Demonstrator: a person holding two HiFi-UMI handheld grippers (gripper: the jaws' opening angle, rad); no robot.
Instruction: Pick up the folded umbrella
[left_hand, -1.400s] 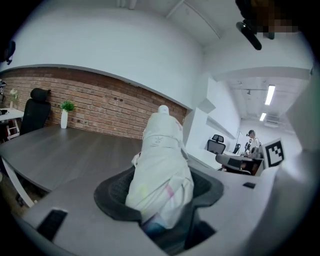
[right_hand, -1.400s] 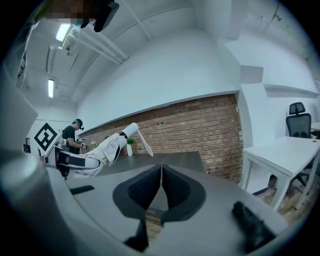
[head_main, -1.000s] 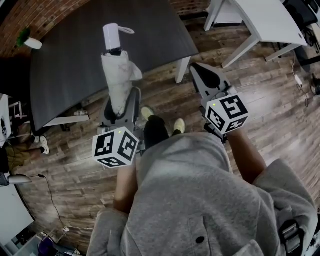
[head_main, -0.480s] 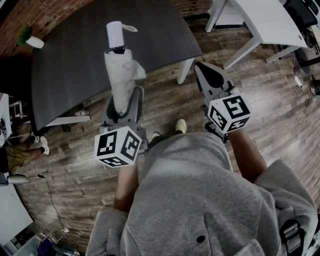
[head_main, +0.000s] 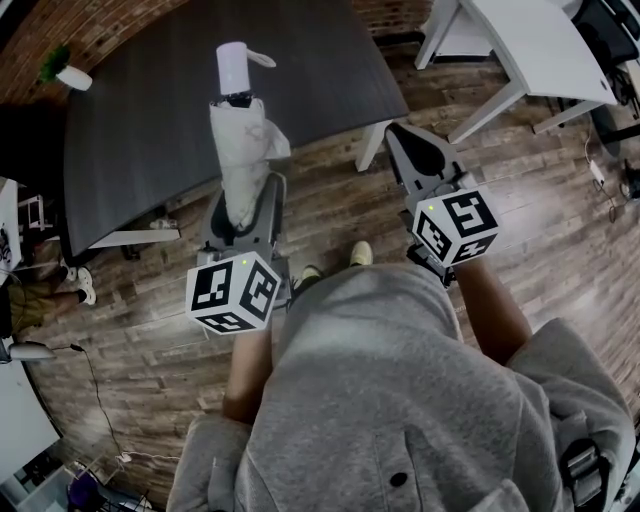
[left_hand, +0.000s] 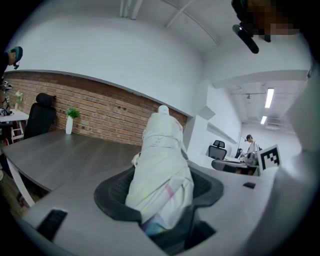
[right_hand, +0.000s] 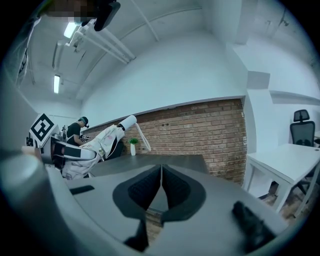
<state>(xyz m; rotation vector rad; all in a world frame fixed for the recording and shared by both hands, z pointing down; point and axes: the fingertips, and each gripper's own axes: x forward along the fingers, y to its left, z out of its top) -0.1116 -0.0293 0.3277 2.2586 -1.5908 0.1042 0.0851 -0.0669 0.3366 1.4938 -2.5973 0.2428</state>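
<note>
A small potted plant (head_main: 60, 72) stands at the dark desk's (head_main: 130, 130) far corner, toward 10 o'clock in the head view. The left gripper (head_main: 245, 200) hangs over the desk's near edge. Its fingers (left_hand: 112, 192) are spread fairly wide and clamped on the lower end of the folded umbrella (head_main: 240, 160), whose white cloth bulges out between them. The umbrella is held clear of the desk and points toward 12 o'clock from the gripper. Its white handle (head_main: 232, 70) is at the far end, with a strap (head_main: 262, 60) looping off toward 2 o'clock. At 3 o'clock from it, the right gripper (head_main: 402, 135) hovers over the wooden floor (head_main: 330, 200). Its fingers (right_hand: 142, 190) are pressed together with nothing between them. A white desk (head_main: 540, 40) stands at 1 o'clock.
</note>
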